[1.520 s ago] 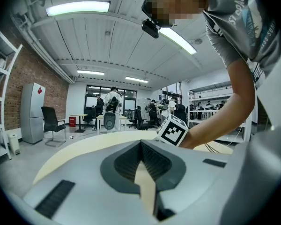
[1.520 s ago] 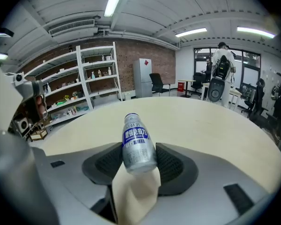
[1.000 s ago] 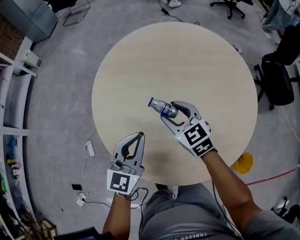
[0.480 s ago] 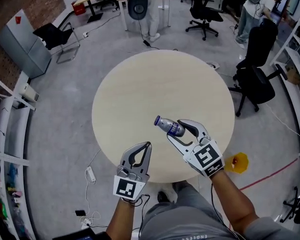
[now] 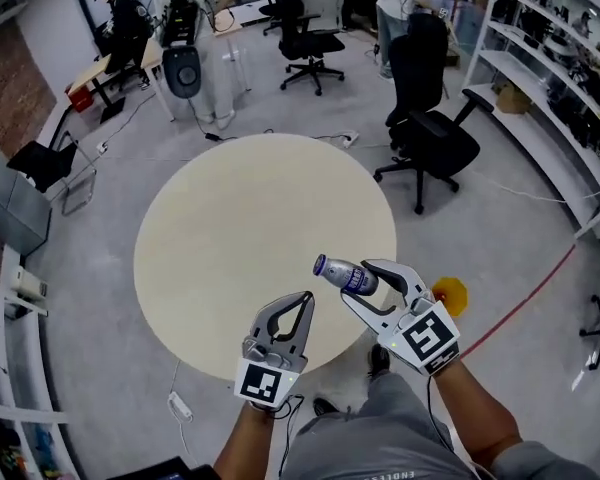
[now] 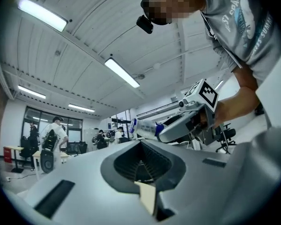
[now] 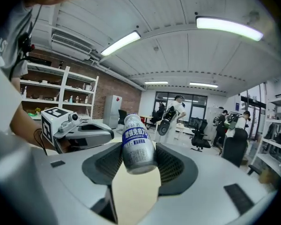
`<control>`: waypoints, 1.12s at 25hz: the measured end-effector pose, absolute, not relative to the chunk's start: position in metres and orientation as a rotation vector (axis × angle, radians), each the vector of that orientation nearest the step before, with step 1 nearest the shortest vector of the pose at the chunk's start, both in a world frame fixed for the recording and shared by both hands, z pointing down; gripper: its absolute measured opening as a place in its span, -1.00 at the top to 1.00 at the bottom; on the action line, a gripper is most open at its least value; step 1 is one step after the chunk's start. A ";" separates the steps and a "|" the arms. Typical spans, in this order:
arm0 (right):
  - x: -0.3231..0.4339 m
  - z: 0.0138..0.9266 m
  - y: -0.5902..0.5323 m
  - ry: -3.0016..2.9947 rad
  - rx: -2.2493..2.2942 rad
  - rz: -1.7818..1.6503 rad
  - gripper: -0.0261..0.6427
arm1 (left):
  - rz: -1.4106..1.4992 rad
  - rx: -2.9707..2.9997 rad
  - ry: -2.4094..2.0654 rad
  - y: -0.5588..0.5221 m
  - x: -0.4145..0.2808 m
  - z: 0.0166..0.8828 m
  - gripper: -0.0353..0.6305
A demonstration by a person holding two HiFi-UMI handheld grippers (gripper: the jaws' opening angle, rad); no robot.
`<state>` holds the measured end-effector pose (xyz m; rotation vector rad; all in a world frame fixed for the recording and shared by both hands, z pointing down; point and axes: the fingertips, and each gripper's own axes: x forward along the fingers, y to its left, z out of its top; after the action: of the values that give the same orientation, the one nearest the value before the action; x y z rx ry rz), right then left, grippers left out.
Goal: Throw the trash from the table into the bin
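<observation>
In the head view, the right gripper is holding a bottle over the near edge of the round table. Its jaws are gripping the bottle's lower part. The left gripper is hovering just beside it. In the left gripper view, its jaws are meeting at the tips, with nothing between them. In the right gripper view, the pads are pressing on the bottle, and its cap end is pointing away.

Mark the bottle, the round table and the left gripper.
bottle (image 5: 346, 275): head view, on its labelled body.
round table (image 5: 230, 238): head view, on the bare top.
left gripper (image 5: 305, 299): head view, at its fingertips, which stand together.
</observation>
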<state>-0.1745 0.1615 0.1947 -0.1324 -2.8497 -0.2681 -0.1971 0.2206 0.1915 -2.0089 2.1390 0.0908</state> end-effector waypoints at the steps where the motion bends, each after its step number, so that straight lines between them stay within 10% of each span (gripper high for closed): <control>1: -0.160 0.195 0.148 -2.852 -0.085 -0.250 0.28 | 0.083 -2.055 2.104 0.206 -0.185 0.191 0.80; 12: 0.021 0.288 -0.089 -2.791 0.334 0.023 0.28 | -0.016 -2.473 1.803 -0.062 -0.023 0.273 0.79; 28: 0.213 0.649 -0.370 -2.505 0.633 0.454 0.28 | -0.260 -2.957 1.596 -0.365 0.161 0.625 0.80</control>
<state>0.2129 -0.3697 0.6488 0.6334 -2.5049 0.4537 0.1610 -0.3650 0.6250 -2.9568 1.5960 -0.2602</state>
